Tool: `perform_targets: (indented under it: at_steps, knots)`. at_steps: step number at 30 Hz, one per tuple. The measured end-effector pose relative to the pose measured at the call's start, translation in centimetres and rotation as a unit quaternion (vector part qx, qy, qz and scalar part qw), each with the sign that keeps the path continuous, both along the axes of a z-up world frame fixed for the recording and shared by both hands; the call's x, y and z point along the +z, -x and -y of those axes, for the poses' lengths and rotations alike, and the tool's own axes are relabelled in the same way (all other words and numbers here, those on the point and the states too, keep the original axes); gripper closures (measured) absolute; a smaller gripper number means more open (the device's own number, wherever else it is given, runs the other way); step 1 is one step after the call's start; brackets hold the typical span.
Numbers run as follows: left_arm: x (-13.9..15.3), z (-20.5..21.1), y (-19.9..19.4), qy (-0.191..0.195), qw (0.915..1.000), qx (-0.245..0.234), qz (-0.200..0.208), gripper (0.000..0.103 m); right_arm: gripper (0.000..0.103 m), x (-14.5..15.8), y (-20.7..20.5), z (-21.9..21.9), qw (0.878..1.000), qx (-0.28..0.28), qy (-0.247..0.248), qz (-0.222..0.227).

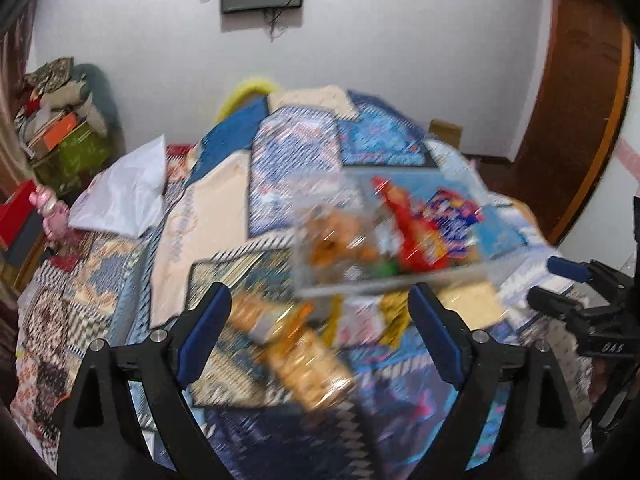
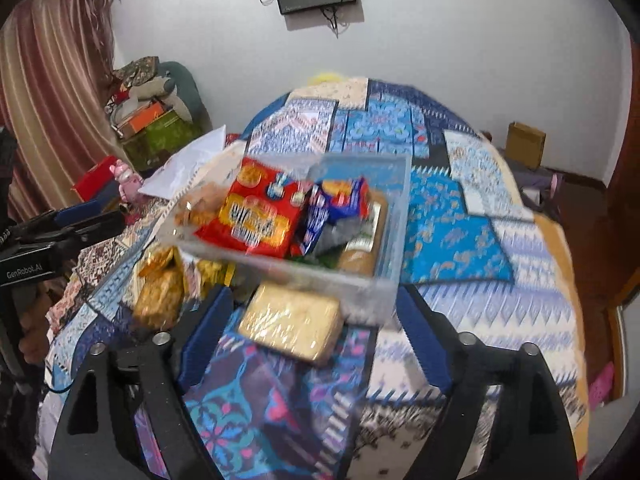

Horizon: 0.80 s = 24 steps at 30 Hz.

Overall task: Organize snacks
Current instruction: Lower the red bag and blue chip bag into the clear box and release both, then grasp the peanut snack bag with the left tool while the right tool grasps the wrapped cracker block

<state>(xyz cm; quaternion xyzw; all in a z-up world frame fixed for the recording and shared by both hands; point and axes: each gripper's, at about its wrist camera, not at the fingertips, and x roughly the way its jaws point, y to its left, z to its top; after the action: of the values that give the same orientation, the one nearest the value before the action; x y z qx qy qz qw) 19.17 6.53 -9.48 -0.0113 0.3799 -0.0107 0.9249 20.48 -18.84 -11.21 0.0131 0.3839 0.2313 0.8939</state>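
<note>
A clear plastic bin (image 2: 320, 282) stands on the quilted bed. It holds a red biscuit packet (image 2: 256, 212), a blue packet (image 2: 340, 202) and a brown pack (image 2: 362, 250). In front of the bin a pale wrapped packet (image 2: 292, 326) lies on the quilt, in the gap of my right gripper (image 2: 312, 300). That gripper is open and its pads do not touch the packet. My left gripper (image 1: 320, 300) is open over blurred orange snack packets (image 1: 308, 356), just short of the bin (image 1: 392, 284). Gold packets (image 2: 160, 292) lie left of the bin. Each gripper shows in the other's view: right gripper (image 1: 556, 286), left gripper (image 2: 92, 216).
A patchwork quilt (image 2: 460, 220) covers the bed. A white plastic bag (image 1: 124, 196) and a pink toy (image 1: 50, 212) lie at the left edge, with stacked boxes (image 1: 68, 136) beyond. A cardboard box (image 2: 526, 144) and a wooden door (image 1: 576, 120) are at the right.
</note>
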Motion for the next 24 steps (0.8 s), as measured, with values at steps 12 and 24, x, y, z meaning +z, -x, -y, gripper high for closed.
perform_targets:
  at_steps: [12,24]
  knots:
    - [-7.0,-1.3,-0.8,0.024,0.9965,0.014,-0.079,0.012,0.015,-5.4,-1.3,-3.6,0.997,0.009,0.021,-0.073]
    - [-10.2,0.5,-2.5,0.035,0.9937,0.012,-0.106,0.014,0.013,-7.4,-2.9,-5.1,0.995,-0.004,0.029,-0.092]
